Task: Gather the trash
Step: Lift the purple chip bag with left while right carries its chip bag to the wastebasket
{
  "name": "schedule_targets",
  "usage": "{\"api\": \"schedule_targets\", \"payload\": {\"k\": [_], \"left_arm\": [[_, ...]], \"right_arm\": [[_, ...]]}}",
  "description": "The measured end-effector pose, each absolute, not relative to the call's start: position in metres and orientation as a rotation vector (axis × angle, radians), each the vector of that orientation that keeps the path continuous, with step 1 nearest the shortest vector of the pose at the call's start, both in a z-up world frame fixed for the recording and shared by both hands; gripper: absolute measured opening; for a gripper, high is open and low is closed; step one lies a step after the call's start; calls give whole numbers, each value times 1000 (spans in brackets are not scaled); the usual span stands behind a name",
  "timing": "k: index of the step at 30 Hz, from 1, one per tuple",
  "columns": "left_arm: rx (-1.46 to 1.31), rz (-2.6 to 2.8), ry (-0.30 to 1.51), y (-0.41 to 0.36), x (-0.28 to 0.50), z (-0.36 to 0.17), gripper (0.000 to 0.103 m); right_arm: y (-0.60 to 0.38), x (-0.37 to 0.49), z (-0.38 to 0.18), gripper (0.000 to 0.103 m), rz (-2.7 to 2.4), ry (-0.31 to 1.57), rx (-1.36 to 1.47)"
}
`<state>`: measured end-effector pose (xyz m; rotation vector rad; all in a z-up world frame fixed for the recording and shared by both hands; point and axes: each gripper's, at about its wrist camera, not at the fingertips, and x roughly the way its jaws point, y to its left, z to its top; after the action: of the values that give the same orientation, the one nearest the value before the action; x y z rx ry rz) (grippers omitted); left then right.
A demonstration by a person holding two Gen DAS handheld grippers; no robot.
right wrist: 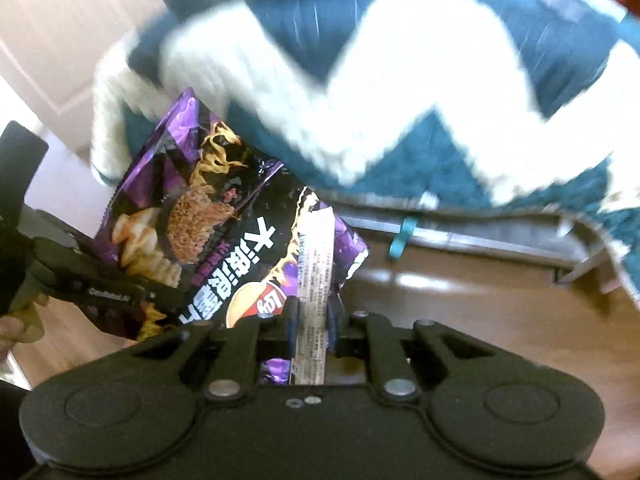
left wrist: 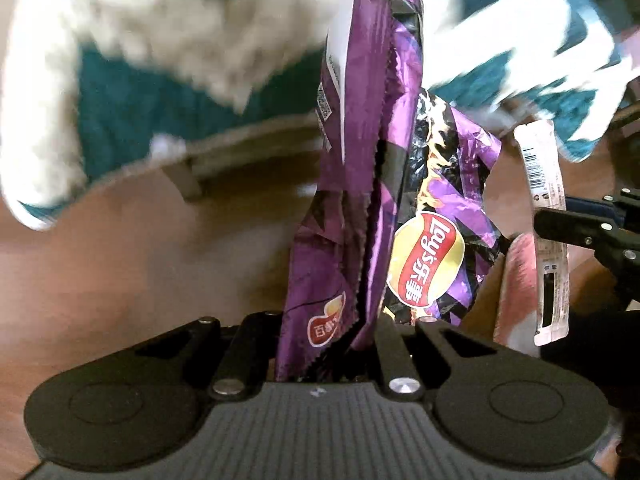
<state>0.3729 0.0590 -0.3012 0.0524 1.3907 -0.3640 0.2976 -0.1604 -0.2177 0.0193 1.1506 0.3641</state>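
A crumpled purple Lay's chip bag (left wrist: 428,264) stands up between the fingers of my left gripper (left wrist: 326,332), which is shut on its lower edge. The right wrist view shows the same bag (right wrist: 192,208) at the left, with the left gripper (right wrist: 156,298) clamped on it. My right gripper (right wrist: 312,320) is shut on a narrow white printed wrapper strip (right wrist: 316,264) that sits between its blue pads. The left wrist view shows that strip (left wrist: 540,168) at the right edge, held by the right gripper (left wrist: 560,224). Both grippers point steeply down, high above the floor.
A fuzzy teal-and-white blanket (left wrist: 160,80) (right wrist: 440,100) hangs over a piece of furniture with a grey frame and leg (left wrist: 188,180). Brown wooden floor (left wrist: 120,260) (right wrist: 480,300) lies below. A person's hand (right wrist: 16,328) holds the left gripper's handle. A pale door (right wrist: 60,40) is behind.
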Motion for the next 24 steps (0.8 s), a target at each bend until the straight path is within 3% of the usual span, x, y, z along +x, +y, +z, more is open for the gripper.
{"api": "schedule_targets", "payload": {"k": [13, 24], "left_arm": [[-3, -328, 1034, 49, 292, -112, 11], [-27, -229, 761, 58, 268, 12, 12]], "right_arm": [[-170, 231, -23, 13, 402, 787, 14], [-192, 217, 70, 13, 365, 541, -14]]}}
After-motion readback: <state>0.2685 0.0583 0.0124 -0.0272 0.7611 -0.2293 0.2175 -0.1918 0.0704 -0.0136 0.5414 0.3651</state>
